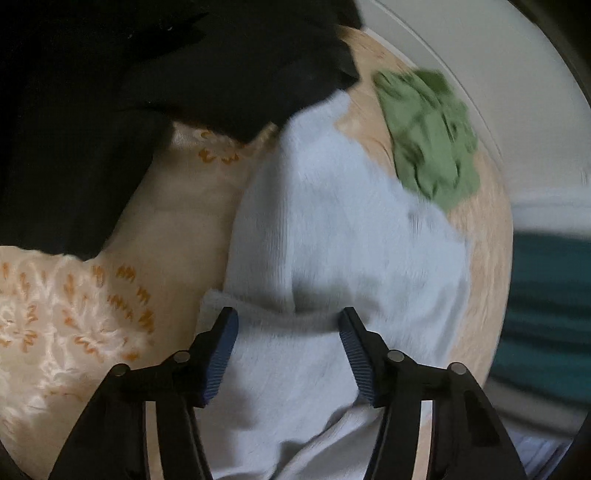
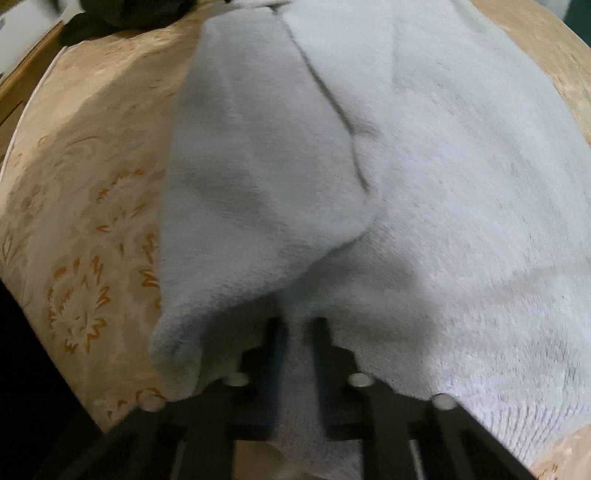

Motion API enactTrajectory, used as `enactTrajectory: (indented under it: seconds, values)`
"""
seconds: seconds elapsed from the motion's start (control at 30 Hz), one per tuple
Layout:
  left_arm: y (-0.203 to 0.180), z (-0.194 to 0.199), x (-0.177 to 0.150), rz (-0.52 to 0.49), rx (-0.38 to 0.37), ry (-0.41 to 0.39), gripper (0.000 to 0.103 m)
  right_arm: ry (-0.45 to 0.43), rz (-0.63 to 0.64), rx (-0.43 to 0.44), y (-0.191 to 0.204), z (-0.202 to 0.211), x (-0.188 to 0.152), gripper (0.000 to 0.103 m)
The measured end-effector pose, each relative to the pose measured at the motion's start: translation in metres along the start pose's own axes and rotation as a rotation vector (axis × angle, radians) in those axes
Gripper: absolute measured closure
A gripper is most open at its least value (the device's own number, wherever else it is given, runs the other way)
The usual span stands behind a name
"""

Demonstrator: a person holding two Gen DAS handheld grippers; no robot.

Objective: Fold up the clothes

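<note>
A pale blue fleecy garment (image 1: 332, 221) lies spread on a cream floral cover (image 1: 74, 321). In the left wrist view my left gripper (image 1: 288, 332) points down onto its near part. The jaws stand apart, a raised fold of the cloth runs between the blue pads (image 1: 221, 350), and no pinch shows. In the right wrist view the same garment (image 2: 443, 184) fills most of the frame, with one flap folded over its left side. My right gripper (image 2: 300, 343) is shut on a narrow bunch of its near edge, and the cloth drapes over the fingers.
A black garment (image 1: 110, 92) is piled at the upper left and overlaps the cover. A crumpled green cloth (image 1: 428, 136) lies beyond the blue garment. Teal fabric (image 1: 546, 314) shows past the cover's right edge. Wooden furniture (image 2: 22, 74) and dark clothes (image 2: 129, 11) sit at the far left.
</note>
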State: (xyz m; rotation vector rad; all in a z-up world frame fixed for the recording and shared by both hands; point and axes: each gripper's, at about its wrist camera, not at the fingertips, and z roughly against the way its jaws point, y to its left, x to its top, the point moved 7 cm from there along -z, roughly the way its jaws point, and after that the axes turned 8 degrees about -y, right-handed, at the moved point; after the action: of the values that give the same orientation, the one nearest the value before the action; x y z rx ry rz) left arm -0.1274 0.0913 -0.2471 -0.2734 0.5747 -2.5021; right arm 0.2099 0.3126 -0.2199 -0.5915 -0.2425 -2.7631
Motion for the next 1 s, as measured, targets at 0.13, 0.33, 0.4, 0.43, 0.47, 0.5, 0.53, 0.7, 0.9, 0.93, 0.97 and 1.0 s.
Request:
enactTrajectory:
  seconds: [0.13,0.33,0.4,0.43,0.47,0.5,0.53,0.7,0.9,0.93,0.97,1.0]
  values:
    - [-0.008,-0.009,0.006,-0.068,0.005,0.031,0.093,0.02,-0.012,0.0,0.0,0.0,0.0,0.099]
    - [-0.001,-0.004,0.007,-0.084,-0.004,0.014,0.095,0.049,-0.09,0.052,-0.011,0.007,0.0,0.1]
    - [-0.001,0.001,0.007,-0.123,0.008,-0.014,0.095,0.058,-0.092,0.071,-0.011,0.012,-0.002,0.1]
    - [0.0,0.003,0.007,-0.113,0.008,-0.02,0.095,0.063,-0.074,0.086,-0.011,0.014,-0.003,0.1]
    - [0.0,0.006,0.007,-0.101,0.009,-0.021,0.095,0.071,-0.047,0.103,-0.011,0.016,-0.005,0.1]
    - [-0.001,0.008,0.007,-0.103,0.014,-0.027,0.095,0.078,-0.02,0.12,-0.01,0.018,-0.008,0.1]
    - [-0.005,0.009,0.008,-0.116,0.023,-0.033,0.095,0.088,0.031,0.14,-0.005,0.021,-0.011,0.1]
    - [0.015,0.037,0.014,-0.235,0.113,-0.08,0.095,0.135,0.133,0.253,0.012,0.032,-0.024,0.1]
    - [0.082,0.09,0.029,-0.212,0.161,-0.12,0.096,0.144,0.248,0.363,0.034,0.065,-0.05,0.1]
    - [0.091,0.096,0.031,-0.228,0.189,-0.139,0.103,0.142,0.267,0.375,0.039,0.066,-0.051,0.1]
    - [0.103,0.108,0.038,-0.276,0.295,-0.217,0.103,0.141,0.266,0.372,0.042,0.061,-0.049,0.1]
    - [0.115,0.12,0.045,-0.326,0.406,-0.299,0.103,0.139,0.251,0.364,0.045,0.053,-0.045,0.1]
